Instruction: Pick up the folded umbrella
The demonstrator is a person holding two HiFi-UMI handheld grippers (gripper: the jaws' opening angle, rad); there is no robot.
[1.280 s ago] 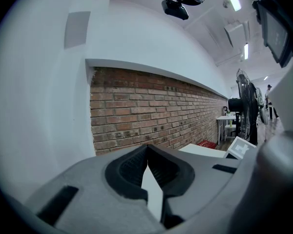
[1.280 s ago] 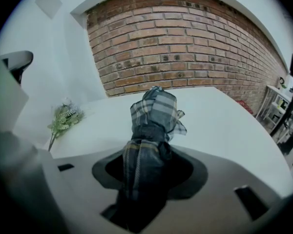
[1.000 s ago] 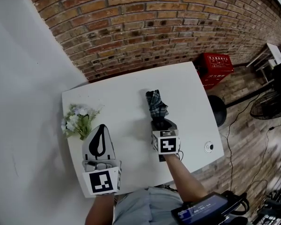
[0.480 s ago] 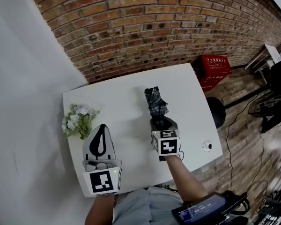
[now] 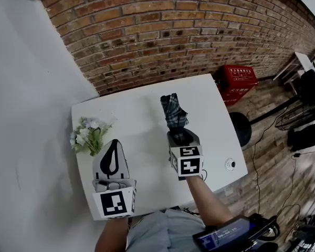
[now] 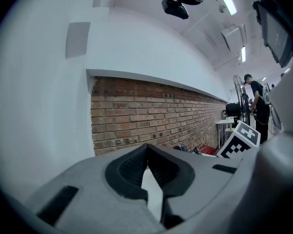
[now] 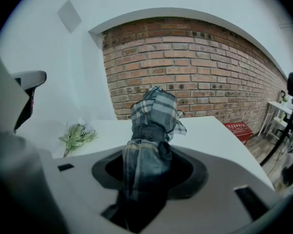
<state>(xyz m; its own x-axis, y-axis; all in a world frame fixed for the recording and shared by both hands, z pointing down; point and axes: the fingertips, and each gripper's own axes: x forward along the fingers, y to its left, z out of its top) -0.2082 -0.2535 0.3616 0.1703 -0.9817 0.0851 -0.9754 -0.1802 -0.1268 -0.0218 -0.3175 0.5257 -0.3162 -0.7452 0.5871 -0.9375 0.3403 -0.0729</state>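
The folded umbrella [image 5: 173, 114], in dark plaid cloth with a strap round its middle, hangs over the white table [image 5: 131, 114]. My right gripper [image 5: 181, 136] is shut on its lower end, and the cloth end sticks out beyond the jaws toward the brick wall. In the right gripper view the umbrella [image 7: 154, 116] fills the space between the jaws of the right gripper [image 7: 147, 160]. My left gripper [image 5: 114, 143] is held over the table's near left part, shut, with nothing in it. In its own view the left gripper [image 6: 147, 149] points level at the brick wall.
A bunch of pale artificial flowers [image 5: 88, 134] lies at the table's left edge. A small round object [image 5: 230, 165] sits near the table's right front corner. On the floor to the right are a red crate [image 5: 239, 77] and a black stool [image 5: 243, 124].
The right gripper has risen with the umbrella in it, lifting it higher over the table. The left gripper has stayed where it was.
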